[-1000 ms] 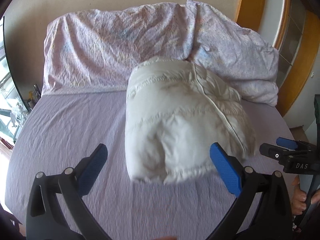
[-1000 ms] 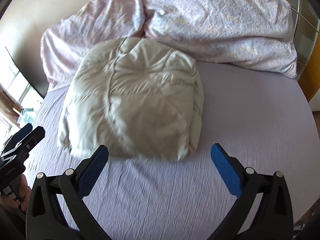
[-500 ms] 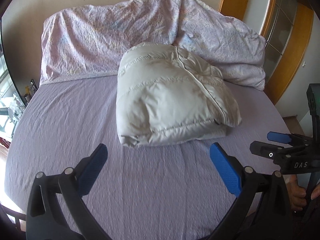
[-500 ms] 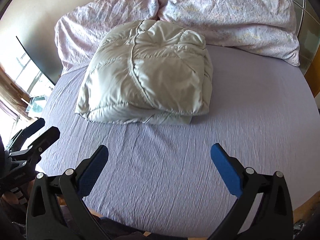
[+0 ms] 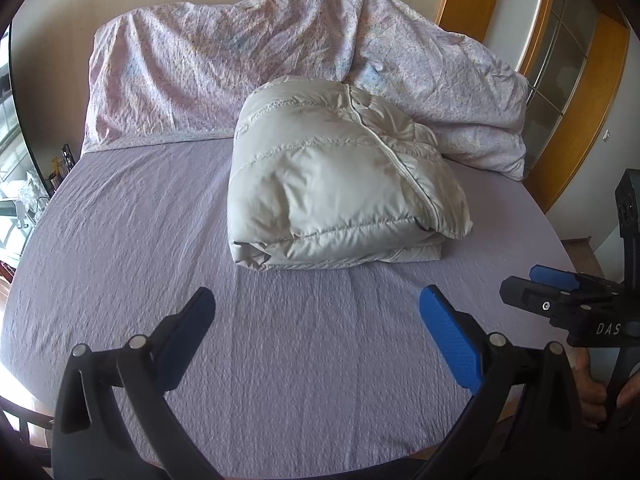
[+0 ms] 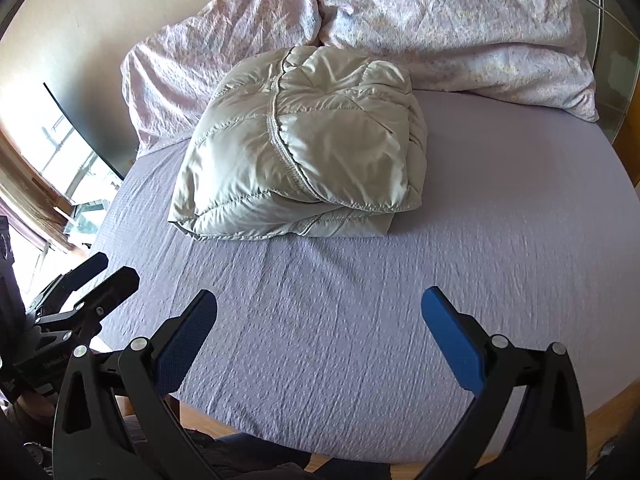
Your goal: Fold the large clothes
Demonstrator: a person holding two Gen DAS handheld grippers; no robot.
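A puffy off-white down jacket (image 5: 340, 184) (image 6: 304, 148) lies folded into a thick bundle on the lilac bed sheet (image 5: 160, 248) (image 6: 480, 240), its zip running across the top. My left gripper (image 5: 316, 320) hangs open over the near part of the bed, well short of the jacket, nothing between its blue pads. My right gripper (image 6: 320, 320) is open too and equally far back. The left wrist view shows the right gripper (image 5: 560, 292) at the right edge, held by a hand (image 5: 592, 388). The left gripper (image 6: 80, 292) shows at the left edge of the right wrist view.
A crumpled pink-patterned duvet (image 5: 224, 80) (image 6: 460, 28) is heaped along the head of the bed, behind the jacket. A wooden frame with glass (image 5: 560, 80) stands to the right. A window (image 6: 52, 168) and clutter lie to the left. The bed's near edge (image 6: 360, 456) is right below me.
Both grippers have pulled back from the jacket toward the foot of the bed. The jacket, right in front of the fingers a second ago, now lies farther off and still.
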